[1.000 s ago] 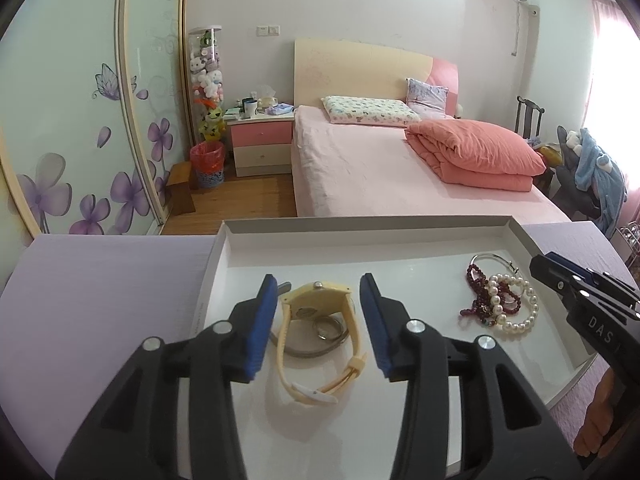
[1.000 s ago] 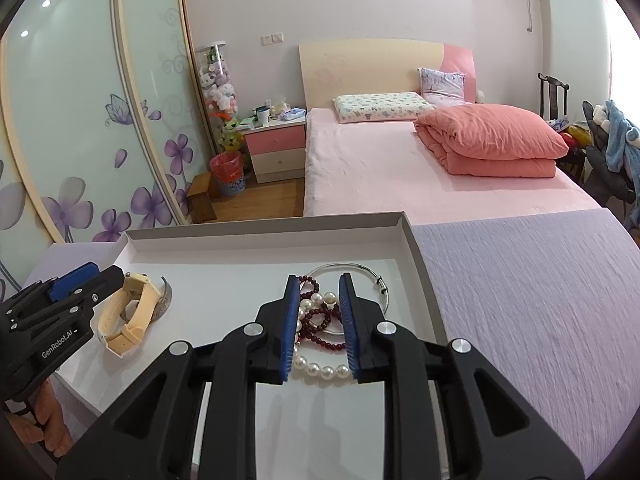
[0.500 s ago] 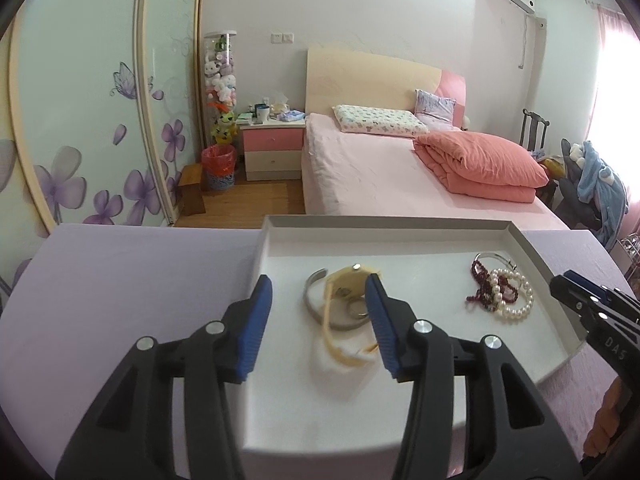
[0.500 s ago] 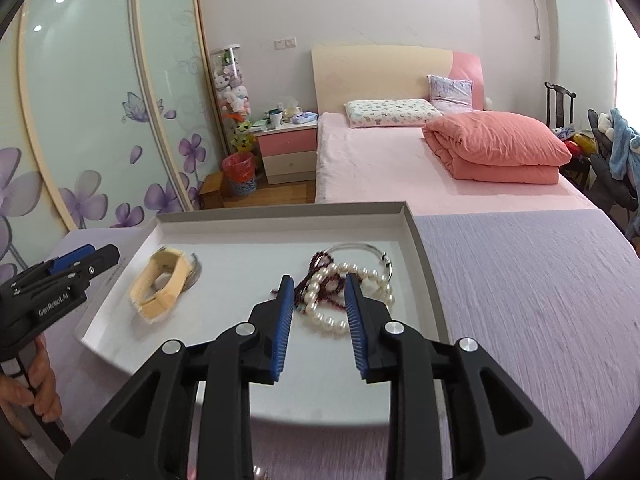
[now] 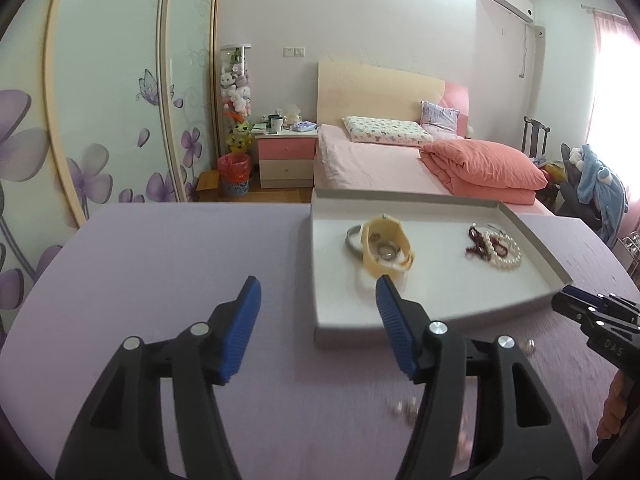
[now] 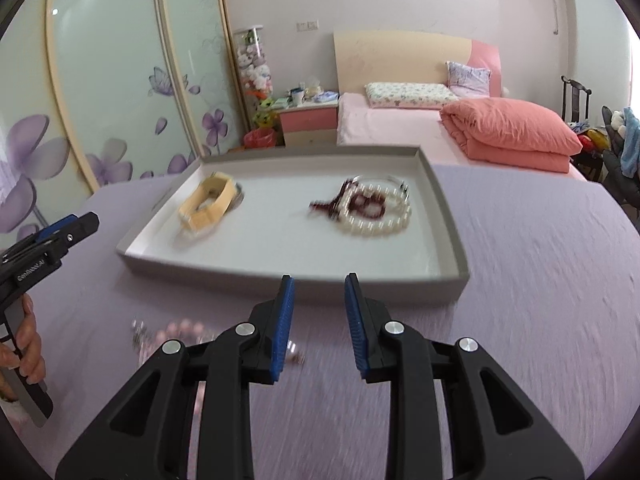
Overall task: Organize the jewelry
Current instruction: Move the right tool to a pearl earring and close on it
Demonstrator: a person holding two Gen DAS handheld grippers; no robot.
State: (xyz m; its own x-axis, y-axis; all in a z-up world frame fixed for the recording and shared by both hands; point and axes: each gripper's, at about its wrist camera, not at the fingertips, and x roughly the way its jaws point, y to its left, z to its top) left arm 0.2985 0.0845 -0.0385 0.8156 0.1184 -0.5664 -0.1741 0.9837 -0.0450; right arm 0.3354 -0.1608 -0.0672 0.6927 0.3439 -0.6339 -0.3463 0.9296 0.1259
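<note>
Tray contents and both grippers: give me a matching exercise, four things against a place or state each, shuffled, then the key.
Things:
1. yellow watch
2. pearl bracelet
3. left gripper
4. right gripper

Places or states:
A. jaws open wide over the purple cloth, beside the tray's left edge
B. lies in the tray's right half, tangled with dark red beads
C. lies in the tray's left half, beside a silver bangle
D. jaws narrowly apart and empty, in front of the tray's near wall

Pairs: 1-C, 2-B, 3-A, 4-D
</note>
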